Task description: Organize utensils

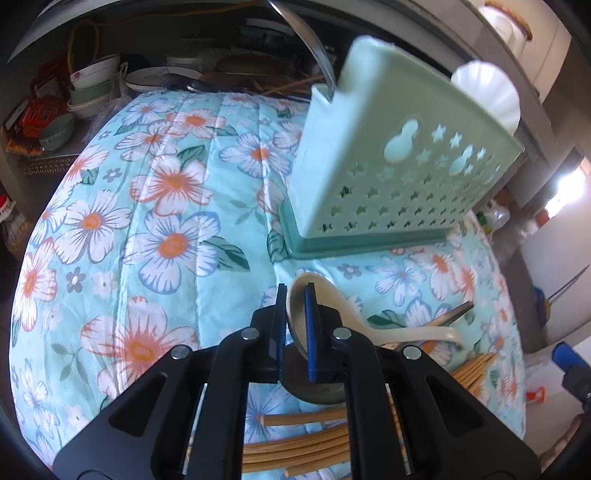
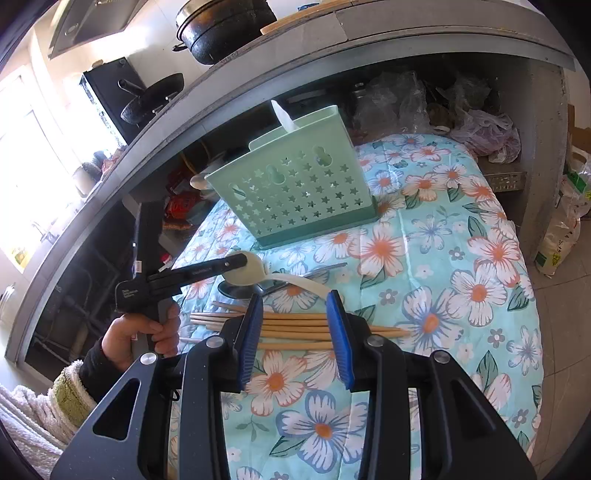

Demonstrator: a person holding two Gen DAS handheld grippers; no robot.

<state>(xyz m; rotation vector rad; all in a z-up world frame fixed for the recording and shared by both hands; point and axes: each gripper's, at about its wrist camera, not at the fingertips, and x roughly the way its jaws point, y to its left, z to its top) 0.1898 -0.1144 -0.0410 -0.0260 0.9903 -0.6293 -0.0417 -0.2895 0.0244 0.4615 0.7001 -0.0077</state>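
My left gripper [image 1: 297, 291] is shut on the bowl rim of a cream ceramic soup spoon [image 1: 369, 326], whose handle runs right; the spoon also shows in the right wrist view [image 2: 255, 273] with the left gripper [image 2: 236, 263] on it. A metal spoon [image 2: 236, 288] lies under it. Wooden chopsticks [image 2: 295, 326] lie in a loose bundle on the floral cloth. My right gripper [image 2: 297, 321] is open, hovering over the chopsticks. The green star-perforated utensil holder [image 2: 295, 192] stands behind, holding a white spoon [image 2: 282, 116] and a metal ladle [image 1: 310, 44].
The floral cloth [image 2: 461, 295] covers the table. Bowls and plates [image 1: 92, 85] are stacked on a shelf behind. A grey counter [image 2: 406, 33] overhangs the holder, with plastic bags [image 2: 480, 125] beneath. More chopstick tips [image 1: 472, 369] lie to the right of the left gripper.
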